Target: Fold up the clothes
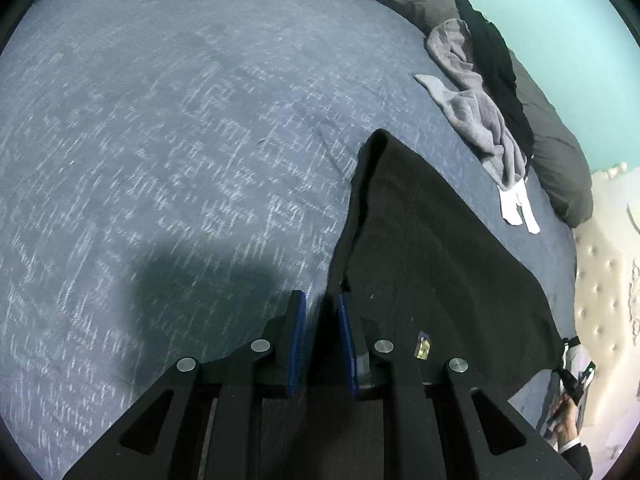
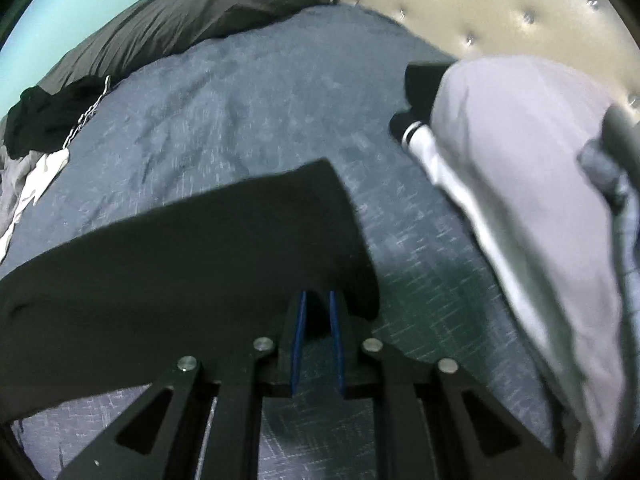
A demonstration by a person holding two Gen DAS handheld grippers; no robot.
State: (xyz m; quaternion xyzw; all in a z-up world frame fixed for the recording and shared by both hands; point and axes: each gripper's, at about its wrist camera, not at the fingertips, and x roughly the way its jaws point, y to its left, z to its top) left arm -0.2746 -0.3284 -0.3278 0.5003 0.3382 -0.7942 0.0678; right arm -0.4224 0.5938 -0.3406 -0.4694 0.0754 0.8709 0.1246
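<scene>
Left wrist view: the left tongs (image 1: 322, 300) stand narrow, pinching an edge of the black cloth (image 1: 432, 248), which stretches ahead and to their right over the bed (image 1: 160, 140). In the right wrist view the right tongs (image 2: 317, 298) are likewise narrow, clamped on the cloth's other corner, the cloth spreading to their left. Judging by this, the cloth is held taut between both tongs, lifted off the bed and mid-fold, not yet laid down. Far ahead and right of the left tongs a grey garment (image 1: 468, 100) and white socks (image 1: 518, 208) lie crumpled, so much looks left to do.
</scene>
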